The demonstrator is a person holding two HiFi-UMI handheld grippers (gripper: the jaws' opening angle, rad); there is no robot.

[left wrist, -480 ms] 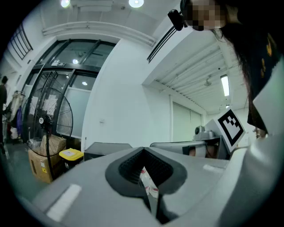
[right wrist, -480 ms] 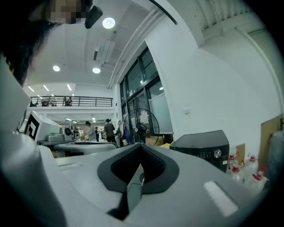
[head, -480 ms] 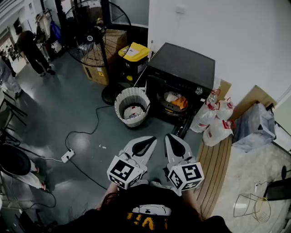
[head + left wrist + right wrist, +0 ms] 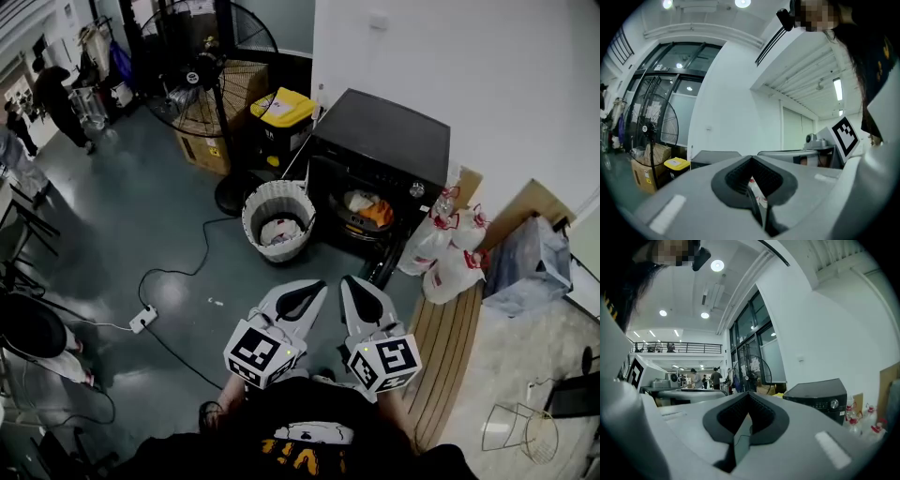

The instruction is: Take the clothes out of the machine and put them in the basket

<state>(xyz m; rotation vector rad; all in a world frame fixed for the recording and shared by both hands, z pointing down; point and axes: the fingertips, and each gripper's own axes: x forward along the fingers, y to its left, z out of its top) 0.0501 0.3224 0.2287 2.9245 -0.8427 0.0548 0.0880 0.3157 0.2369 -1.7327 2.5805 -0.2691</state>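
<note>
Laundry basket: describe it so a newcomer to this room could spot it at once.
Find the black washing machine against the white wall, its front open. Just left of it in the head view stands the laundry basket. It alone is round, pale and ribbed, unlike the yellow-lidded bin and cardboard box behind.

No word or number can be read anywhere. The left cube [image 4: 258, 354] on the left gripper [image 4: 316, 287] and the right cube [image 4: 384, 363] on the right gripper [image 4: 348, 281] bear black-and-white square markers (patterns, not letters). Yellow print on the person's black shirt [image 4: 309, 441] is cut off and illegible. A white label on the yellow bin lid [image 4: 284, 106] and stickers on the cardboard box [image 4: 202, 150] are too small to read.
</note>
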